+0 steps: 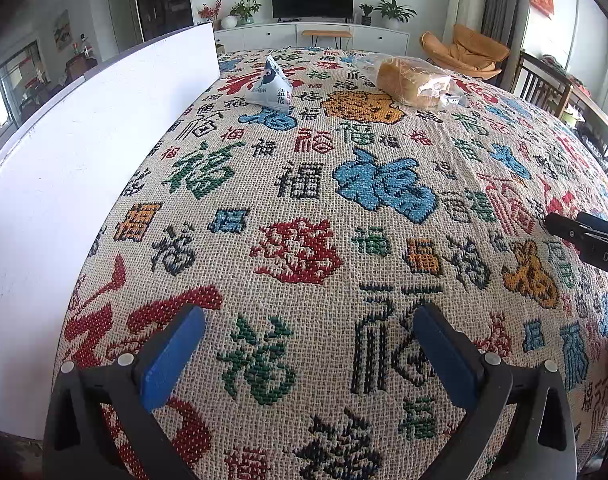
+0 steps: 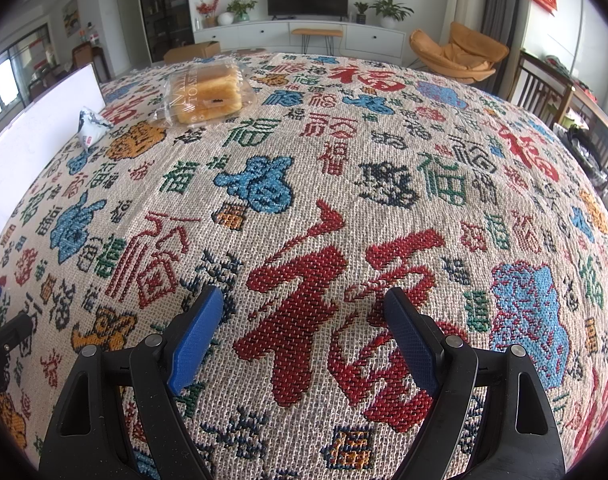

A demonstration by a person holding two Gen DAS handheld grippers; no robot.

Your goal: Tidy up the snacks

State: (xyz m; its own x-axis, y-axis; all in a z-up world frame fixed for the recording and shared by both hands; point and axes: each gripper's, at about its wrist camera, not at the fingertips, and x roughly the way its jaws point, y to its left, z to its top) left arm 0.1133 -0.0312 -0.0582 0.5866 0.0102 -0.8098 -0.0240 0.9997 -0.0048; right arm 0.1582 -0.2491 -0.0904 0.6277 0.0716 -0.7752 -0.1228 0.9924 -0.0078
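L gripper [image 1: 310, 354] w/ jaws spread wide, nothing between the blue pads [image 1: 172, 360], just patterned cloth [image 1: 304, 184] under it. R gripper [image 2: 304, 340] same: jaws wide apart, empty, low over the cloth. In the left wrist view the R gripper's black tip pokes in at the far right edge, so the two sit side by side, near each other.

Snacks are both at the far end of the table, well apart from either gripper. Small triangular white-blue pouch [image 1: 270, 88] stands near the end of the white board [image 1: 64, 152] that runs along the L side. Bagged toast loaf [image 1: 416, 82], in clear crinkly plastic, lies to the R of the pouch, w/ a gap between them. No bin or tray is visible, so where they're meant to go can't be told.

What could go wrong, as I judge it:
- Loaf is soft & the bag slick: pinch too hard and the bread squashes; pinch only loose film and it may slide out or tear.
- Pouch is light & puffy, standing on a small base. A nudge from one finger prob tips it or shoves it vs the board before the jaws close.
- Long reach for both arms; if both go for the same area the grippers could clash.
- Woven cloth is rough, so a low fingertip could snag & drag it, shifting both snacks.
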